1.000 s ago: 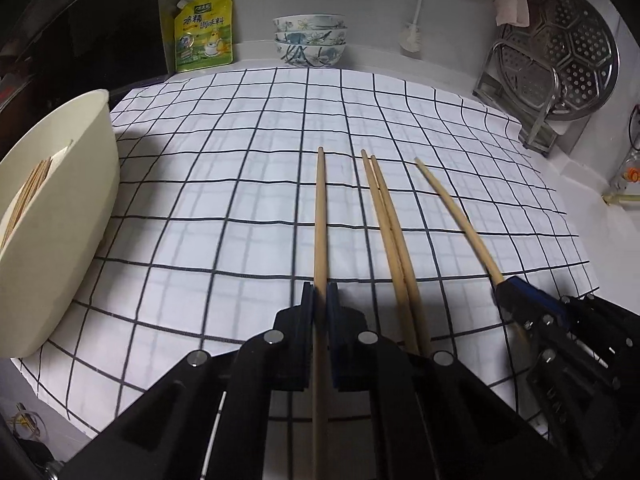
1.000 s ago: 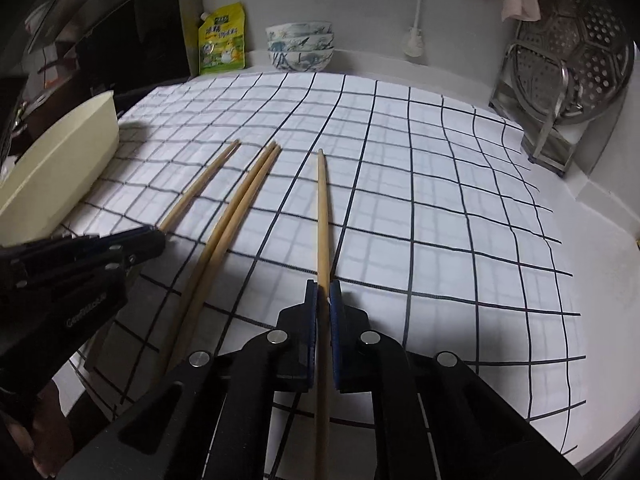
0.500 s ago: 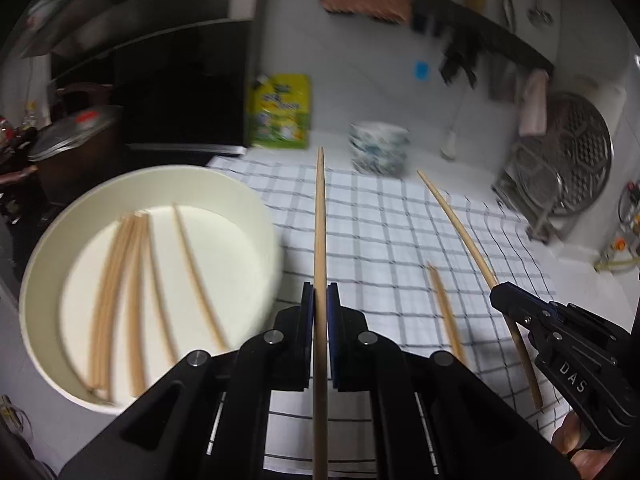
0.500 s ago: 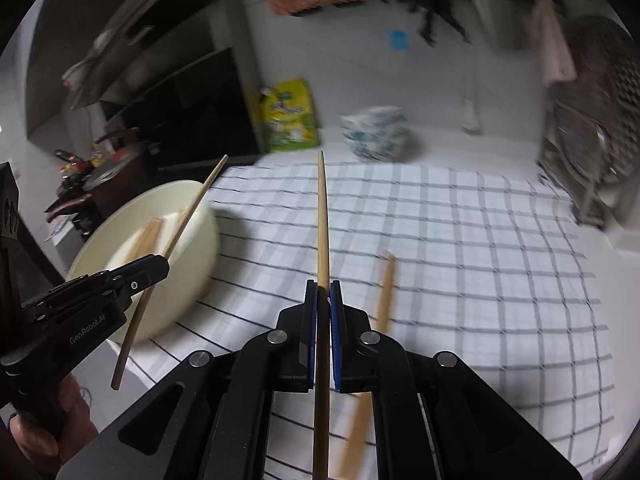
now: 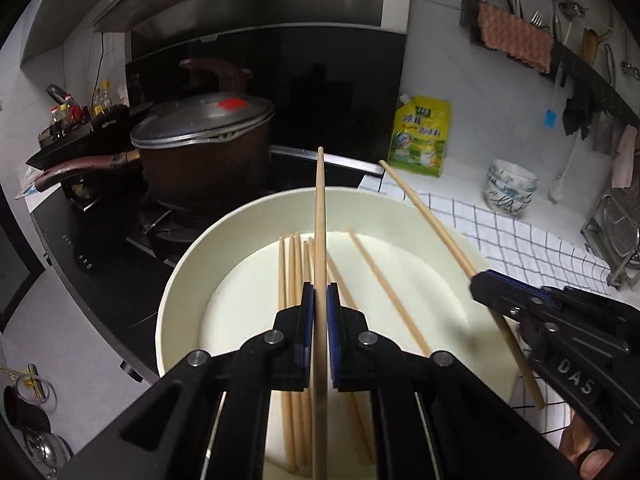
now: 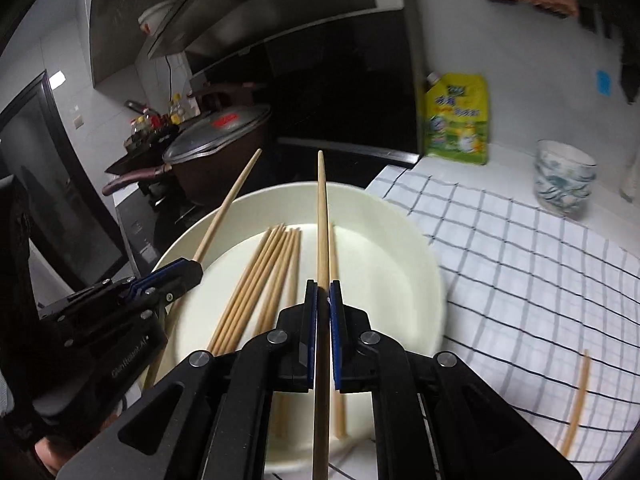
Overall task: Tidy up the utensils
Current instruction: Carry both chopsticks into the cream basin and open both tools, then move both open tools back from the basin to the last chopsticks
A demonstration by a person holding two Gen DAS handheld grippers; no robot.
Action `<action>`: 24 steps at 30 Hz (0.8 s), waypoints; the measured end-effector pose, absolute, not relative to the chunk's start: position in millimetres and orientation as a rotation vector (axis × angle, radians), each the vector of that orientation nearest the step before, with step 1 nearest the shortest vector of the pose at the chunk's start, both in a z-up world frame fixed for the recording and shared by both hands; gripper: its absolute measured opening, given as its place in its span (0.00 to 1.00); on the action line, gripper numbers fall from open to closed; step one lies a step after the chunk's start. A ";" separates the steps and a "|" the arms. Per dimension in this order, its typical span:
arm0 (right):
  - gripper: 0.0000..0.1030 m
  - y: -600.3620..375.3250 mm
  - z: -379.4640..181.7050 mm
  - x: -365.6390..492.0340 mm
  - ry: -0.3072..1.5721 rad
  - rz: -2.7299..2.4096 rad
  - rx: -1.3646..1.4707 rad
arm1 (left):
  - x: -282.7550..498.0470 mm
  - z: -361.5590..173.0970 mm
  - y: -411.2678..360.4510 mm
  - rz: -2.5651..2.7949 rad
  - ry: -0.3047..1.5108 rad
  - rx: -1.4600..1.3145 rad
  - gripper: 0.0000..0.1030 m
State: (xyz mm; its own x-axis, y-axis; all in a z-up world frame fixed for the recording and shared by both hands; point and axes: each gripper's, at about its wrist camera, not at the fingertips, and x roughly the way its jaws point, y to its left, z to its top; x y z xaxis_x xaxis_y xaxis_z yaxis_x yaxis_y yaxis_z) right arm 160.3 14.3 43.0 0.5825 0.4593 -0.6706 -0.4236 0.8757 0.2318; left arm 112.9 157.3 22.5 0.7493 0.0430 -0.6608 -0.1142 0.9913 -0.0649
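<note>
My left gripper [image 5: 319, 292] is shut on a wooden chopstick [image 5: 320, 216] and holds it above the cream bowl [image 5: 188, 264]. My right gripper [image 6: 324, 290] is shut on another chopstick [image 6: 322, 208], also over the bowl [image 6: 404, 240]. Several chopsticks [image 6: 256, 280] lie inside the bowl. Each gripper shows in the other's view: the right one [image 5: 478, 280] at the right with its chopstick [image 5: 424, 212], the left one [image 6: 196, 268] at the left. A loose chopstick [image 6: 578, 400] lies on the checked cloth.
A lidded brown pot [image 5: 204, 148] stands on the black stove behind the bowl. A yellow pouch [image 5: 420, 136] and stacked patterned bowls [image 5: 510, 188] stand by the back wall. A metal rack [image 5: 616, 236] is at the far right. The checked cloth [image 6: 520, 260] covers the counter.
Both grippers lifted their chopsticks off the cloth and swung left. They now hang over the bowl, closer to it than half a second ago.
</note>
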 end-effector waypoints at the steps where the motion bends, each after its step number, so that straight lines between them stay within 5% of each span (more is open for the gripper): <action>1: 0.06 21.8 38.8 164.6 0.812 0.518 0.045 | 116.5 17.5 160.8 0.082 0.735 -0.104 0.07; 12: 0.06 35.3 5.4 177.9 0.905 0.505 0.048 | 129.7 -15.4 175.5 0.108 0.829 -0.127 0.08; 17: 0.12 27.0 11.0 173.8 0.871 0.476 0.045 | 119.8 -11.9 181.6 0.133 0.792 -0.147 0.54; 24: 0.13 15.8 13.4 159.5 0.860 0.460 0.047 | 102.9 -4.6 183.0 0.162 0.771 -0.156 0.54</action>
